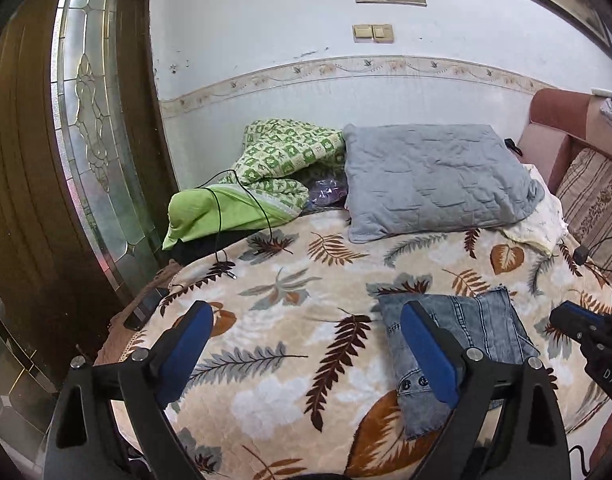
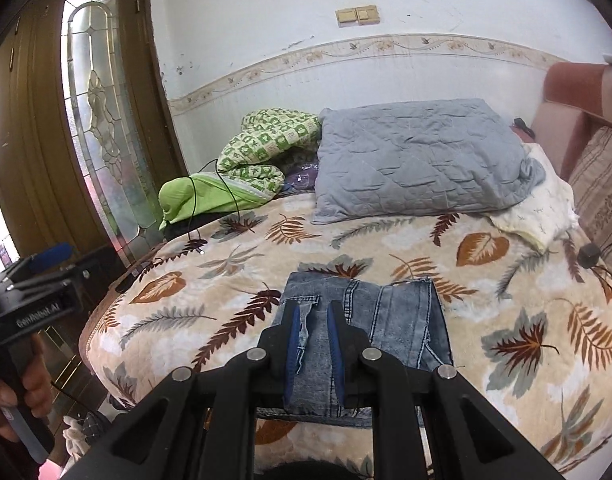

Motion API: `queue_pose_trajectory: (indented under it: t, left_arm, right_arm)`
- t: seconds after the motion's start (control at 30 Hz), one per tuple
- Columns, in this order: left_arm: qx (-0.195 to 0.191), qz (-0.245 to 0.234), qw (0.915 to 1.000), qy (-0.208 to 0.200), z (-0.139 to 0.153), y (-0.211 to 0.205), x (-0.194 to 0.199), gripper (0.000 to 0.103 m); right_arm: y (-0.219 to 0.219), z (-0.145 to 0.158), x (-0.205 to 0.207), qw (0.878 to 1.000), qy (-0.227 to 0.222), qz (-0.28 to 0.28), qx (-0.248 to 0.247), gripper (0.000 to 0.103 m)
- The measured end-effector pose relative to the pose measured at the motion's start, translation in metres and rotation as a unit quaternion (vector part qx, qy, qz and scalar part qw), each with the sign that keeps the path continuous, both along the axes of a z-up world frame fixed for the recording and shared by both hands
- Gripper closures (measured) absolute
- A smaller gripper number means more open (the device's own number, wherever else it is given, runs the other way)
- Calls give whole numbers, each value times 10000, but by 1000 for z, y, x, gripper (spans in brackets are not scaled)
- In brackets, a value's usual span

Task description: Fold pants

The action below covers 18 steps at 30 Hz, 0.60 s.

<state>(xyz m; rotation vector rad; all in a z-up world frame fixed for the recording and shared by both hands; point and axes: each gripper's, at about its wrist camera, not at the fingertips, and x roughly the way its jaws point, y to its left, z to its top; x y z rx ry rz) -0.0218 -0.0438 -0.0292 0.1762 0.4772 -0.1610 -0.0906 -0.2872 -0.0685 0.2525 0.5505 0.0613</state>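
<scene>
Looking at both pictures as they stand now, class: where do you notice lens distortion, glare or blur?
Left wrist view: wall border bows upward, the door's glass panel glares, corners go dark. Right wrist view: the same bowing, with the bed edge curved; jeans stay sharp, while the left gripper at the frame edge looks slightly soft.

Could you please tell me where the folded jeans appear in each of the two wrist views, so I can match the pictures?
Left wrist view: the folded jeans lie low and right of centre on the leaf-print blanket, partly behind the left tool's right finger.
Right wrist view: the folded jeans lie low at centre, just beyond the right tool's fingers.
Shared landmark: the grey pillow behind them.
</scene>
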Motion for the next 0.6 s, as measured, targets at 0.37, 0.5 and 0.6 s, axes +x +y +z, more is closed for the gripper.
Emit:
queue_pose_trajectory:
  t: [0.37,0.5,0.6]
  left_arm:
    - [31,113,9998,181,-7,0,9,8]
    - [53,191,9995,237,-12,1,13,8]
    - [62,233,9993,280,-14,3,16,8]
  right_arm:
    - [-4,-4,4,9999,24,-92,-51,86]
    - [-8,-8,5,9999,46,-122,-24,86]
    - [-12,-11,6,9998,68,-160,-14,86]
